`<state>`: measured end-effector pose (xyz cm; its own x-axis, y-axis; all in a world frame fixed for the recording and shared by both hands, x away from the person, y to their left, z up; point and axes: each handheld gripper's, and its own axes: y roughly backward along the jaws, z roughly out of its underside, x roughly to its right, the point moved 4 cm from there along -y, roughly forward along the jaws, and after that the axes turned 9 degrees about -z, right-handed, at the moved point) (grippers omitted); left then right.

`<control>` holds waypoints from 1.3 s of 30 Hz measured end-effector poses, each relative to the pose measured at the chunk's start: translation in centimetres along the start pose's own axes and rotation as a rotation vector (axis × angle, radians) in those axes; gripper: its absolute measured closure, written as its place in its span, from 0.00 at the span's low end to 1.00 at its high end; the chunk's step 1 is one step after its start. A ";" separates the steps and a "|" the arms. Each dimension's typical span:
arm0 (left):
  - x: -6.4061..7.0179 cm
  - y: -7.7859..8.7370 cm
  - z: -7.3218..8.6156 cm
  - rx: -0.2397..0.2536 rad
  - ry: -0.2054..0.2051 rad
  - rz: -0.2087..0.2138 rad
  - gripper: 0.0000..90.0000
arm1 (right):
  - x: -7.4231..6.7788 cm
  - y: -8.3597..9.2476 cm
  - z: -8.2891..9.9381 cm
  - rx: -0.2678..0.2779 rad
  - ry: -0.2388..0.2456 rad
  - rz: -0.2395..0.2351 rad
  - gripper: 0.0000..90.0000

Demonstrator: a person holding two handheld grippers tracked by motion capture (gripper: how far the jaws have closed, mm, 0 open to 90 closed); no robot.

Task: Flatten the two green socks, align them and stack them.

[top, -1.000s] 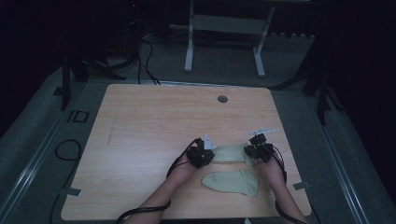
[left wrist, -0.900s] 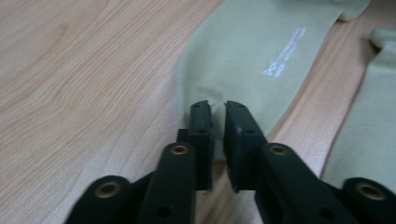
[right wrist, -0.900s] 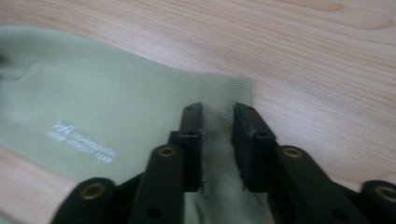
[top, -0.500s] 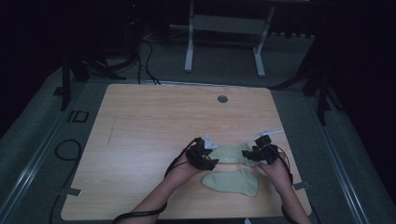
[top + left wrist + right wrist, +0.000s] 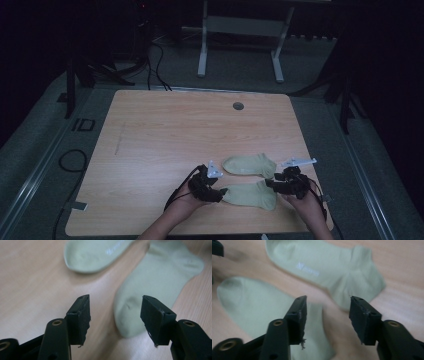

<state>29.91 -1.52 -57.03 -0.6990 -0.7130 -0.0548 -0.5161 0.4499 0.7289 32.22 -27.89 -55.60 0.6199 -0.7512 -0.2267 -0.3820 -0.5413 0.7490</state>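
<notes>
Pale green, two short socks lie flat on the wooden table (image 5: 165, 130), near its front right corner. The far sock (image 5: 249, 164) lies crosswise with its toe to the left; the near sock (image 5: 250, 194) lies just in front of it, also toe to the left, and the two look close but apart, a strip of wood showing between them.

The left gripper (image 5: 214, 193) sits at the near sock's toe end, held in the person's left hand (image 5: 187, 200). In the left gripper view its jaws stand apart over the table, the toe of the near sock (image 5: 155, 290) lying between and ahead of them, nothing clamped. The far sock (image 5: 96, 253) lies beyond, to the left.

The right gripper (image 5: 272, 184) is at the cuff end of the near sock, in the right hand (image 5: 307, 205). In the right gripper view its jaws are likewise spread, with the near sock (image 5: 262, 312) under the left jaw and the far sock (image 5: 324, 267) ahead; the picture is blurred, so whether a jaw touches the cloth is hard to say.

A small round hole (image 5: 238, 106) sits near the table's far edge.
</notes>
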 end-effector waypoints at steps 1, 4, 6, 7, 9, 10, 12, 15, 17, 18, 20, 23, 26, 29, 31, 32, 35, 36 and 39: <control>0.2 -0.2 0.3 -0.007 -0.003 -0.003 0.46 | 0.0 0.0 0.0 0.000 0.000 0.000 0.55; 0.4 -0.8 1.0 -0.027 -0.003 -0.003 0.49 | -0.2 0.0 1.4 -0.015 0.002 0.011 0.60; 0.3 -1.1 1.2 -0.036 0.001 0.001 0.53 | -0.5 -0.4 2.5 -0.062 0.049 0.052 0.63; 0.4 -1.2 1.3 -0.037 0.004 -0.001 0.53 | -0.5 -0.4 2.5 -0.062 0.049 0.052 0.63; 0.4 -1.4 1.5 -0.049 -0.013 -0.005 0.55 | -0.5 -0.6 2.8 -0.073 0.052 0.052 0.65; 0.5 -1.4 1.5 -0.045 -0.019 -0.007 0.57 | -0.5 -0.7 2.9 -0.081 0.062 0.060 0.66; 0.7 -1.4 1.4 -0.047 -0.033 -0.008 0.57 | -0.6 -0.7 3.0 -0.092 0.073 0.069 0.67; 1.1 -1.4 1.4 -0.043 -0.072 -0.001 0.69 | -0.8 -0.9 3.2 -0.100 0.083 0.067 0.76; 1.2 -1.4 1.3 -0.046 -0.080 0.001 0.78 | -0.9 -0.9 3.2 -0.099 0.079 0.066 0.85; 1.3 -1.4 1.3 -0.045 -0.082 0.004 0.78 | -0.9 -0.9 3.2 -0.099 0.079 0.066 0.85; 1.4 -1.4 1.2 -0.044 -0.076 0.016 0.94 | -1.1 -0.8 3.2 -0.097 0.066 0.051 0.92; 1.4 -1.2 1.2 -0.034 -0.063 0.015 0.96 | -1.4 -0.5 3.2 -0.093 0.072 0.044 0.92; 1.2 -0.7 0.8 -0.018 -0.055 0.023 0.96 | -1.5 0.0 3.0 -0.076 0.062 0.032 0.92; 0.9 -0.2 0.0 0.003 -0.045 0.019 0.96 | -1.4 0.8 2.3 -0.046 0.061 0.033 0.92; 0.6 0.3 -0.8 0.017 -0.040 0.017 0.96 | -1.4 1.7 1.2 -0.020 0.067 0.042 0.92; 0.5 0.4 -1.1 0.021 -0.043 0.014 0.96 | -1.3 1.8 0.9 -0.013 0.067 0.044 0.92; -0.1 0.5 -2.5 0.033 -0.031 0.011 0.96 | -0.6 2.5 -0.5 0.010 0.063 0.064 0.92; -0.3 0.5 -2.9 0.033 -0.028 0.013 0.96 | -0.2 2.6 -1.0 0.015 0.063 0.069 0.92; -1.1 0.4 -4.2 0.036 -0.019 0.003 0.96 | 0.5 2.7 -1.8 0.022 0.048 0.071 0.92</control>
<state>32.55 -2.86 -53.79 -0.7096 -0.7015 -0.0660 -0.5315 0.4714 0.7037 32.66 -29.07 -52.56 0.6226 -0.7693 -0.1435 -0.4404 -0.4960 0.7484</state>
